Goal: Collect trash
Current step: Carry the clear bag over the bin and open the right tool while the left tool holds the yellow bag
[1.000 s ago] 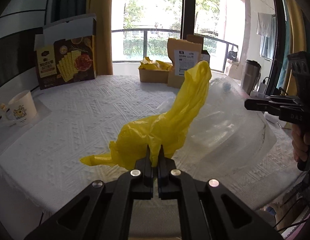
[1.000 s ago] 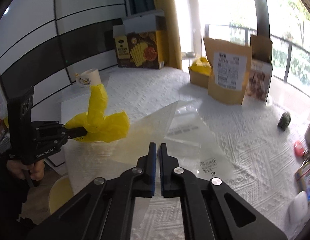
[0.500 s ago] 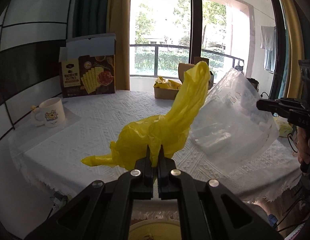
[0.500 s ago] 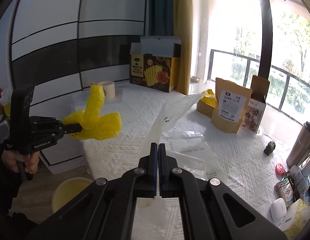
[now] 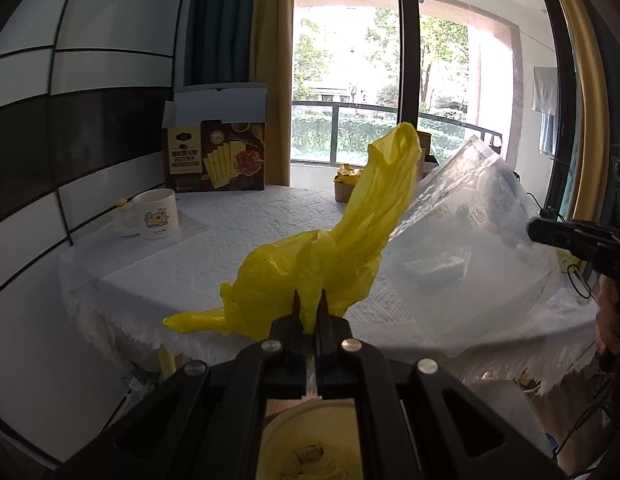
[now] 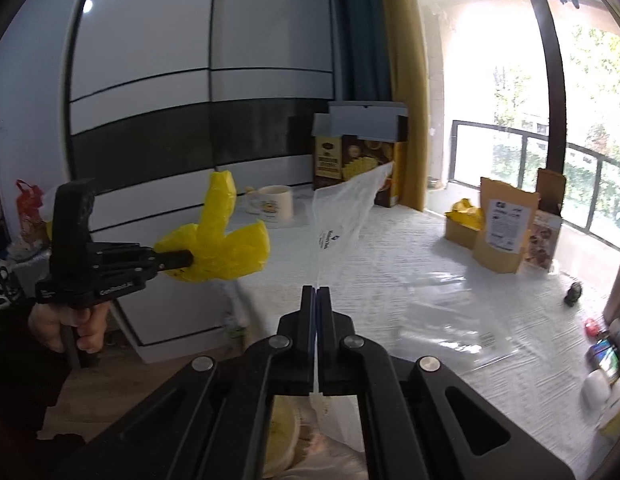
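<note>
Gripper on the left (image 5: 308,307) is clamped on a crumpled yellow plastic bag (image 5: 329,248), which stands up from its tips in front of the counter's (image 5: 246,220) near edge; gripper on the right (image 6: 316,300) is closed tight on the edge of a clear plastic bag (image 6: 341,208), which rises from its tips — both bags are held clear of the counter. White textured cloth covers the counter. Along its far side stand an open brown cracker box (image 5: 216,152), a kraft paper pouch (image 6: 505,224) with a white label, and a small cardboard box of yellow wrappers (image 6: 463,222). A white mug (image 5: 156,220) sits near the left corner. Below both grippers a pale yellow bin (image 5: 310,444) shows, with scraps inside.
</note>
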Demonstrator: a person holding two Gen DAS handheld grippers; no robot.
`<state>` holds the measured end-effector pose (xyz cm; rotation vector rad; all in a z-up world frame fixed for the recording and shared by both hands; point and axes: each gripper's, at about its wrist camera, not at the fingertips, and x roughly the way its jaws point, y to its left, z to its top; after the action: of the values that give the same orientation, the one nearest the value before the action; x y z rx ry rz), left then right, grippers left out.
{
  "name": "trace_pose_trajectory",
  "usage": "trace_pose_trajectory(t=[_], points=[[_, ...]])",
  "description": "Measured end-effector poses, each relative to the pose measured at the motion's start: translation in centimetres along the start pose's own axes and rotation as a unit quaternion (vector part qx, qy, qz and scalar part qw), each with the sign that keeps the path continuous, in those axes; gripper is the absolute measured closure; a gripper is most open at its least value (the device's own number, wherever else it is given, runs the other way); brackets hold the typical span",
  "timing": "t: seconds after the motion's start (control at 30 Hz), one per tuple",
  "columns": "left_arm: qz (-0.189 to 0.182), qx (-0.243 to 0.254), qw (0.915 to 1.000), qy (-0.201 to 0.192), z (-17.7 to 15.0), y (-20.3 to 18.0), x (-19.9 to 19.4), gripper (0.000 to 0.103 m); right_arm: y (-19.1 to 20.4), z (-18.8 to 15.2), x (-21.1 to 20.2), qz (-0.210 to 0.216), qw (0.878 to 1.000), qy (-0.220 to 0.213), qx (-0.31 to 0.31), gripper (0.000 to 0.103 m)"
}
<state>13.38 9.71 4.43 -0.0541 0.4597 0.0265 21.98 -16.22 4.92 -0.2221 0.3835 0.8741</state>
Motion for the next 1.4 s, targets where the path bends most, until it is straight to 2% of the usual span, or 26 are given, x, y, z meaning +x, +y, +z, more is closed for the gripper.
trace_pose_trajectory(t=[0.4,1.0,1.23,1.4], points=[[0.015,-0.032,0.9994,0.005,-4.1,2.5,-3.4,0.101,5.5,-4.7,1.3,0.067,0.998,0.014,0.007,0.103],[0.015,-0.054,0.9968,0.057,-9.6,4.6,-2.8,0.101,8.1,-10.2,7.2,0.111,0.989,0.093,0.037,0.103],[0.017,-0.070,0.9956,0.060,-10.4,5.8,-2.8,0.101,10.3,-11.4,8.6,0.122,0.985,0.122,0.026,0.102],[0.013,-0.075,0.9953,0.060,-10.7,6.3,-2.7,0.101,11.4,-13.4,10.1,0.133,0.977,0.164,0.028,0.103]])
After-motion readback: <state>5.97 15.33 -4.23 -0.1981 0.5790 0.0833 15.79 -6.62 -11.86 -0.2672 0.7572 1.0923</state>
